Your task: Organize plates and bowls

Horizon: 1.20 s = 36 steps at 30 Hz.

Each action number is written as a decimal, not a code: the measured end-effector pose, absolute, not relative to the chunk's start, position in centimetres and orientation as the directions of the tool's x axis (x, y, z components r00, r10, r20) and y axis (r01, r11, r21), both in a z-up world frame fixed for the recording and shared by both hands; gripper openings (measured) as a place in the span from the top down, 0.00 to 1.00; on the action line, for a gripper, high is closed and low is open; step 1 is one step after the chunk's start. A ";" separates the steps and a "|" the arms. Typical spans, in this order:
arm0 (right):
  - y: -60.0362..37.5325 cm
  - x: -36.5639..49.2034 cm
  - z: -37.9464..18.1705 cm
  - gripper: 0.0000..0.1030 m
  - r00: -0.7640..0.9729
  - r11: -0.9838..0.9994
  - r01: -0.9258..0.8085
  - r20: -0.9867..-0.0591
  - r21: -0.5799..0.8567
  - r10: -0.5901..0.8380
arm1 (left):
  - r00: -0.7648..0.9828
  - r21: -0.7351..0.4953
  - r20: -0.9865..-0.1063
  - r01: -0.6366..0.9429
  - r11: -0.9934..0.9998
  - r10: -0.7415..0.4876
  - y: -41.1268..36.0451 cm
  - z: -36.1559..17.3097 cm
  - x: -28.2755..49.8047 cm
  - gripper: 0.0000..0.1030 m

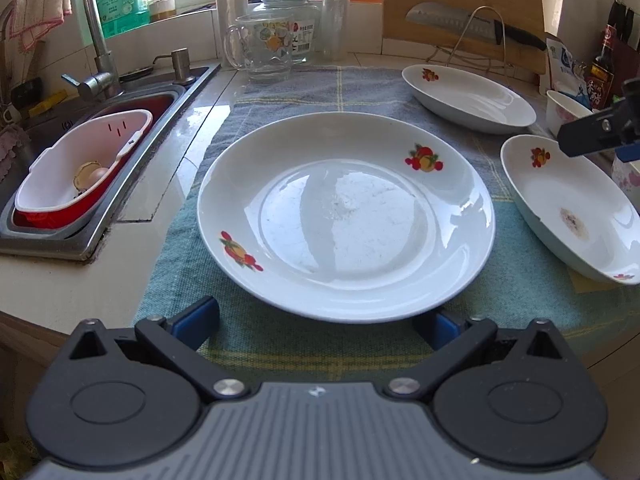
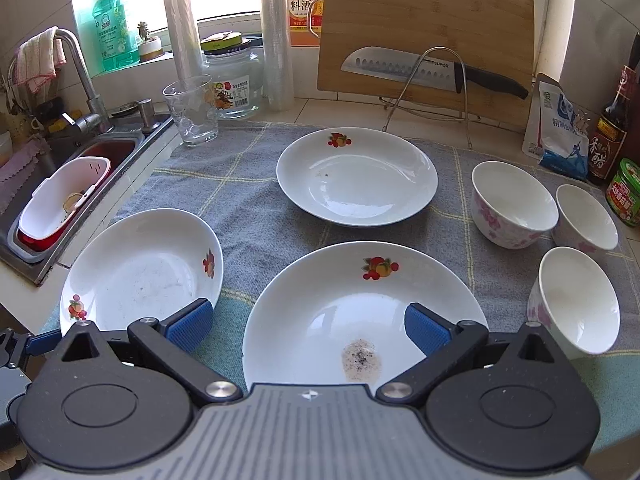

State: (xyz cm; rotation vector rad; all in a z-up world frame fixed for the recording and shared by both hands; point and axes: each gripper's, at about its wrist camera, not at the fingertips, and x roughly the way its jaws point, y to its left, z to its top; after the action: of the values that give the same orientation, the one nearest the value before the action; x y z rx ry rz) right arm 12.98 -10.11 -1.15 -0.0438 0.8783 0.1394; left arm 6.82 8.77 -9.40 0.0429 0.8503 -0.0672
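left gripper [image 1: 320, 322]: fingers apart, plate [image 1: 346, 216] dead ahead at 12
right gripper [image 2: 308, 326]: apart too, over stained plate [image 2: 360, 312]
bowls [image 2: 514, 204]: 2 o'clock
tip: I'd pinch the rim low, lift level

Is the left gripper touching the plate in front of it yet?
Cannot tell. In the left wrist view the open left gripper sits at the plate's near rim, which hides one pad.
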 end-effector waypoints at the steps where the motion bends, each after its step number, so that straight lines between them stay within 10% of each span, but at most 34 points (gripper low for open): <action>1: -9.9 13.4 -1.3 0.00 0.626 0.989 -0.147 -0.772 0.022 0.110 | 0.655 0.013 -0.754 0.089 0.996 -0.049 8.8 -9.4 7.0 0.00; 36: -1.3 27.2 -5.4 0.00 0.139 0.595 -0.757 -0.824 0.268 0.549 | 0.685 0.017 -0.710 0.252 0.968 -0.166 9.6 -9.7 7.4 0.01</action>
State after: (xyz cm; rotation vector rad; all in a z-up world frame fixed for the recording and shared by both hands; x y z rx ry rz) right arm 27.19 -1.29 -5.36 -0.2332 1.0703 0.9562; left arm 7.39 9.58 -9.69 0.1162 0.7829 -0.2345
